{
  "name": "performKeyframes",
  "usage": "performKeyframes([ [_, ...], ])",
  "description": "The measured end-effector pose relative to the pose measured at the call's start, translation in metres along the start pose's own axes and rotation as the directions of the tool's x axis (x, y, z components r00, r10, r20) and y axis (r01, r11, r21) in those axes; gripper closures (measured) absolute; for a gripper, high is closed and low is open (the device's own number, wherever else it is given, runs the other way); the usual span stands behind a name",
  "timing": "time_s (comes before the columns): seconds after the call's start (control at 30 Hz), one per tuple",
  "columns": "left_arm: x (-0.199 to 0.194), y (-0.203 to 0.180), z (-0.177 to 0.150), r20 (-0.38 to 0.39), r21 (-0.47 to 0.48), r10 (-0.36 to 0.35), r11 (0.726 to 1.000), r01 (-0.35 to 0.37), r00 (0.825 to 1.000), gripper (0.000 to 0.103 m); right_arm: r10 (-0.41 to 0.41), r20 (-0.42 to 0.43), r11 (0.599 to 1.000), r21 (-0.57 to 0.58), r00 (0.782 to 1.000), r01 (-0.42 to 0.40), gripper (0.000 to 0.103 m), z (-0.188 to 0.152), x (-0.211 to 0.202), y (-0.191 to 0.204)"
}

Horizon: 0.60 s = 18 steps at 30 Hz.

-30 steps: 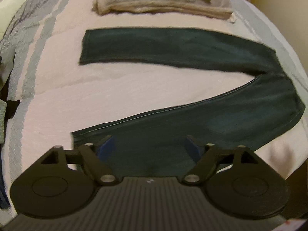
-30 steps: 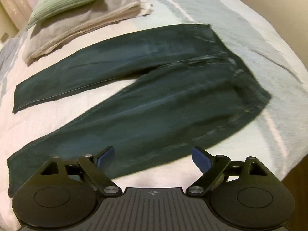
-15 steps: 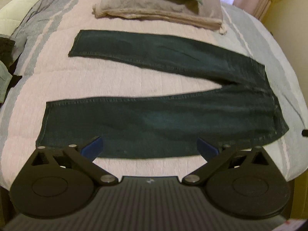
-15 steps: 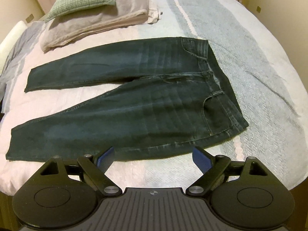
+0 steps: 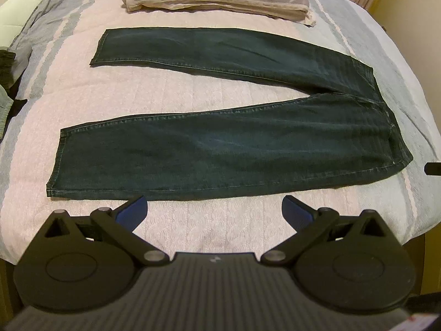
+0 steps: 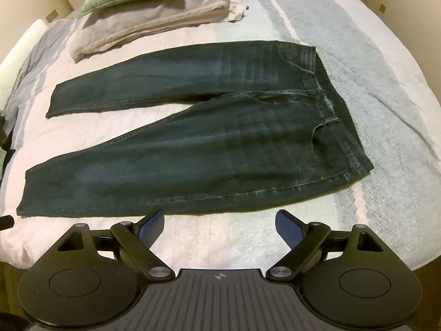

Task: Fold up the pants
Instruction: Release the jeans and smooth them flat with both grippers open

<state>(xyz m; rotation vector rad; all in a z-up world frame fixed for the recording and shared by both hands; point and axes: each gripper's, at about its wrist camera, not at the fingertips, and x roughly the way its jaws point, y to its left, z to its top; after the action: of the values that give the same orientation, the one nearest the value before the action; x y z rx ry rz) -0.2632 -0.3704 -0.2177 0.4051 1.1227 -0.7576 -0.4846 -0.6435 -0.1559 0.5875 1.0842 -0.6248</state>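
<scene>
Bed [image 5: 220, 104]: covered by a pale quilted spread with grey-green stripes.
Jeans [image 5: 248, 149]: dark denim, lying flat across the bed, legs splayed in a V, waistband to the right, hems to the left.
Pillows [image 6: 143, 13]: a grey one stacked under a green one, beyond the far leg.
Left hand-held gripper [image 5: 215, 211]: fingers spread wide, empty, just short of the near leg's edge.
Right hand-held gripper [image 6: 220, 224]: likewise spread, empty, near the jeans' hip edge.
</scene>
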Motion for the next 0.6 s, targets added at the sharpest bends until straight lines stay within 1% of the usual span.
performKeyframes([
  [0.6,0.001,0.013,0.0,0.0,-0.05,0.012,0.999,-0.012,1.0,0.001,-0.002,-0.029,1.0,-0.028,1.0,0.001,0.018,0.006,0.01,0.006],
])
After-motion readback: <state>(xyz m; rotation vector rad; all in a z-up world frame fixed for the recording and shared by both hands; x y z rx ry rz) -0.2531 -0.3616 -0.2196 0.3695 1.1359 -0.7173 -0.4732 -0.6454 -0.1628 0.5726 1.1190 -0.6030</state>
